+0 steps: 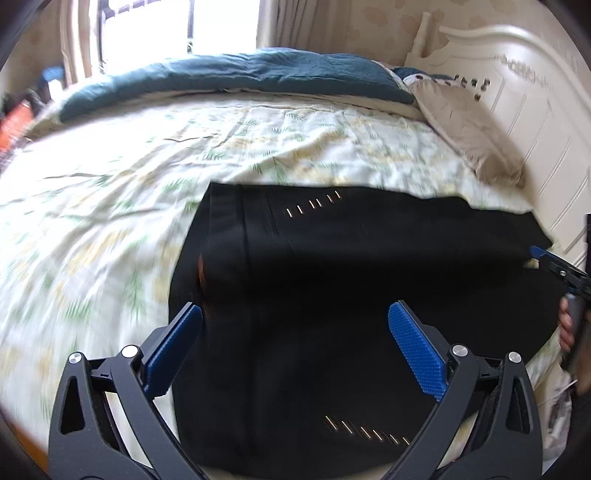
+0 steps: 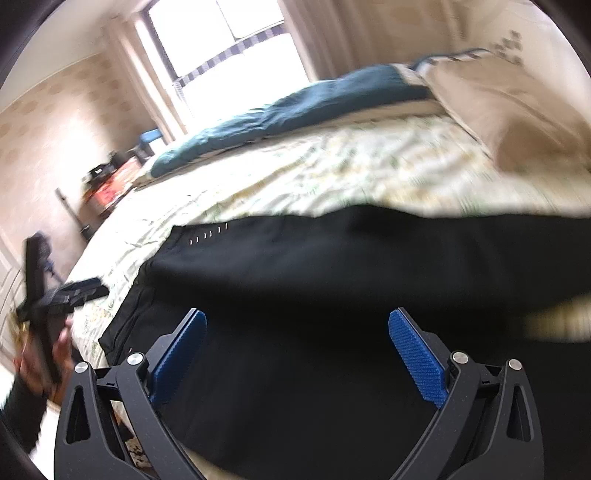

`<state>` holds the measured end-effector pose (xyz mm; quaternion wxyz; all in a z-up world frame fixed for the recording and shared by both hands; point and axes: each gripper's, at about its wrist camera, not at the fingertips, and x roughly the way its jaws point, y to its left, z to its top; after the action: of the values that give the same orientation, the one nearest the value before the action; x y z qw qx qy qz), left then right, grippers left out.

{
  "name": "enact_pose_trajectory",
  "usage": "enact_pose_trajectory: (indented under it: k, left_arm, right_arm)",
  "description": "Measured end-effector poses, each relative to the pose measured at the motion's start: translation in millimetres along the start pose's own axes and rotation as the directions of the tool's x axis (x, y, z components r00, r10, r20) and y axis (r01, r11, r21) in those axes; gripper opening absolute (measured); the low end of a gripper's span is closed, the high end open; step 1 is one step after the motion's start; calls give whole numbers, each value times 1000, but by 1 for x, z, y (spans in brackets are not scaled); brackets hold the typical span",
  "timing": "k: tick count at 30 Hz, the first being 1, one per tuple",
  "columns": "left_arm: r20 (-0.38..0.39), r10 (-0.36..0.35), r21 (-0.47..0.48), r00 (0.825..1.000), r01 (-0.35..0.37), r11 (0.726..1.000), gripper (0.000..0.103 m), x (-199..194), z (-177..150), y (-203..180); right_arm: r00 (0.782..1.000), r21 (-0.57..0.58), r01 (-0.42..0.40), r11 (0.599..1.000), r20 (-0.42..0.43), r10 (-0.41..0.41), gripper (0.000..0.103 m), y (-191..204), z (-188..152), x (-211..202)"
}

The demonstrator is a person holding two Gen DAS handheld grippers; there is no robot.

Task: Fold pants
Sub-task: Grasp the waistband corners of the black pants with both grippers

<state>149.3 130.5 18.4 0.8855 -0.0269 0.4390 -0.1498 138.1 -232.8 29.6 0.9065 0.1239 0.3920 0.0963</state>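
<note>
The black pants (image 1: 332, 280) lie spread flat on the bed, at its near edge, on top of the leaf-print sheet (image 1: 122, 192). They look folded over on themselves: a straight vertical fold runs through the cloth, and two rows of small pale dashes show, one near the far edge of the pants and one near the close edge. In the right wrist view the pants (image 2: 332, 295) stretch across the frame, their far edge blurred.

Beyond the pants the sheet is bare and lightly wrinkled. Farther from the pants a dark teal blanket (image 1: 229, 77) lies bunched along the far side of the bed, with a beige pillow (image 1: 469, 125) against the cream headboard (image 1: 532, 110). Behind the blanket a bright window (image 1: 218, 22) stands in a wall with patterned paper.

The left claw (image 1: 295, 332) hangs over the pants with its blue pads spread wide, holding nothing. The right claw (image 2: 297, 336) is likewise spread wide over the pants, empty. To the right of the pants in the left view, the other tool's blue tip and a hand (image 1: 567, 328) on its grip show at the bed's edge.
</note>
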Motion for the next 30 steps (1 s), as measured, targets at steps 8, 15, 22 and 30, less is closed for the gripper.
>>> enact_pose_trajectory:
  k: [8, 15, 22, 30]
  left_arm:
    - [-82, -136, -53, 987, 132, 990, 101, 90, 76, 91]
    - [-148, -264, -26, 953, 263, 964, 101, 148, 95, 101]
    - [-139, -155, 118, 978, 172, 978, 92, 162, 99, 83]
    - [-188, -213, 83, 959, 231, 969, 12, 156, 106, 93]
  right_arm:
    - [979, -112, -79, 991, -198, 56, 99, -57, 85, 101]
    - [933, -95, -185, 978, -330, 144, 99, -84, 103, 155]
    - [898, -126, -214, 969, -417, 144, 98, -83, 102, 181]
    - [867, -181, -221, 958, -487, 108, 24, -61, 93, 179]
